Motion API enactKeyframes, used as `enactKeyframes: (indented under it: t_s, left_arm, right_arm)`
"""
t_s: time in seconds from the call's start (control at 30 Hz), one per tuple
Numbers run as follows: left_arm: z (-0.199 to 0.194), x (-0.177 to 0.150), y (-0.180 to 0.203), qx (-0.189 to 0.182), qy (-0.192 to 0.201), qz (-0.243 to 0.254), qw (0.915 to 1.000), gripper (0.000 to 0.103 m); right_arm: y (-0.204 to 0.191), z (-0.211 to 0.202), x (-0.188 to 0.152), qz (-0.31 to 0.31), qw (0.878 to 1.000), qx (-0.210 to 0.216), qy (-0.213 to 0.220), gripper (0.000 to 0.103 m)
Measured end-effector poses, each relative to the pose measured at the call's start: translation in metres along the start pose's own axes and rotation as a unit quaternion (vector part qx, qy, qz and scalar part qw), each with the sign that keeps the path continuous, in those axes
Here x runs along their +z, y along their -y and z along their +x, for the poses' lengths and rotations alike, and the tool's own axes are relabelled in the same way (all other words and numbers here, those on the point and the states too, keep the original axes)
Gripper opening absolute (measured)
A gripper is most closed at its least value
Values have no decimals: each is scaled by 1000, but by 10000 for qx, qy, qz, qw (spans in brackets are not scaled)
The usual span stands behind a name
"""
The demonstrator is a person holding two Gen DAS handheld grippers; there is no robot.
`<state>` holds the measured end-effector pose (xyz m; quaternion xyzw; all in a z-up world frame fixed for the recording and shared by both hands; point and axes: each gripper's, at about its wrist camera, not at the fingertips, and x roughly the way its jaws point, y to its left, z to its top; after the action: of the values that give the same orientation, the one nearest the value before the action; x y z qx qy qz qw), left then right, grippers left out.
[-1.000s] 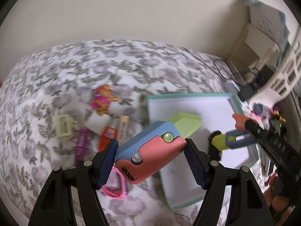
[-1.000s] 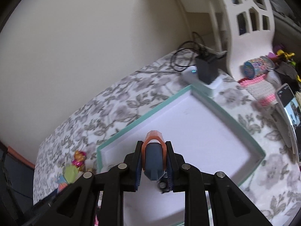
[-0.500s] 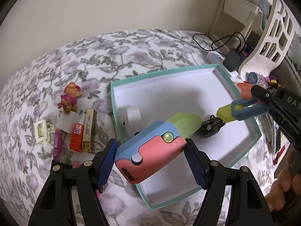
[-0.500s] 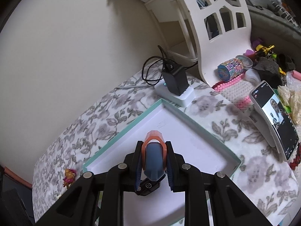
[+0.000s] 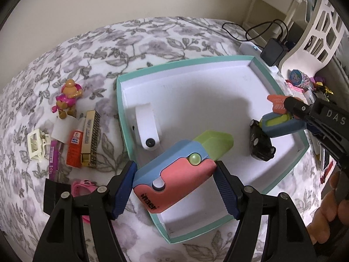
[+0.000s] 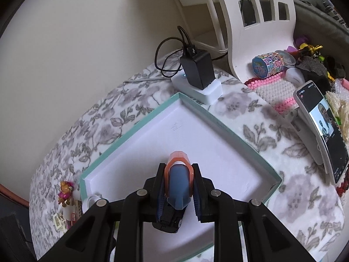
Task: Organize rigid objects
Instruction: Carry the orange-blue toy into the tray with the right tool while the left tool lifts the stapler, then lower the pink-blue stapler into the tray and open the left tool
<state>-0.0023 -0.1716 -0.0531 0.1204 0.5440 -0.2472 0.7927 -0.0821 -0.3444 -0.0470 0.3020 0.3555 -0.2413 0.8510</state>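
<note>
Coral, blue and pale green plastic make up the toy knife that we see clamped across its body by the left gripper, whose blue-padded jaws press on its two sides. It hangs over the near corner of the teal-rimmed box, green tip pointing into the white interior. A second, smaller toy of the same colours is pinched in the right gripper, jaws drawn close together on it; from the right wrist view we see it end-on as an orange-edged blue piece above the box floor. Just under it inside the box lies a black toy car, and we cannot tell whether the two touch. Also in the box, near its left wall, rests a white cylinder-like gadget with a dark round end.

The box sits on a bed cover printed with grey and lilac flowers. Left of the box lie a small orange and pink figurine, a gold-patterned bar touching an orange-red tube, a cream hair clip, a magenta pen and a pink plastic piece partly hidden by the left gripper. Beyond the far corner stand a white power strip with a black adapter, a white lattice chair back and a propped phone. A hand shows at the right edge.
</note>
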Motion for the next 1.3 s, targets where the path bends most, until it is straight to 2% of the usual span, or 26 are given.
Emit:
enactKeyframes:
  t_s: [0.17, 0.43, 0.63, 0.77, 0.93, 0.97, 1.03, 1.3]
  left_arm:
    - [7, -1, 2, -15, -153, 1, 9999, 73]
    - [7, 0, 2, -20, -168, 30, 9999, 73]
    - [1, 3, -1, -81, -2, -21, 10000, 73]
    - [-1, 4, -4, -70, 43, -83, 9999, 73]
    - [-6, 6, -12, -82, 134, -251, 9996, 73]
    - [-7, 6, -14, -84, 156, -297, 9994, 73]
    - [-9, 8, -19, -68, 197, -419, 9989, 73]
    - [-18, 10, -44, 37, 378, -906, 9952, 75]
  right_arm:
    - [-5, 1, -2, -138, 9999, 0, 0, 24]
    - [-5, 5, -3, -134, 9999, -50, -66, 27]
    - [3, 8, -4, 48, 9998, -106, -133, 37]
    - [4, 9, -3, 80, 9998, -128, -154, 37]
    - [3, 10, -4, 44, 9997, -145, -186, 38]
    - [2, 11, -4, 32, 9997, -150, -200, 39]
    - [1, 12, -5, 2, 9996, -153, -224, 48]
    - [-8, 17, -8, -274, 9990, -143, -334, 55]
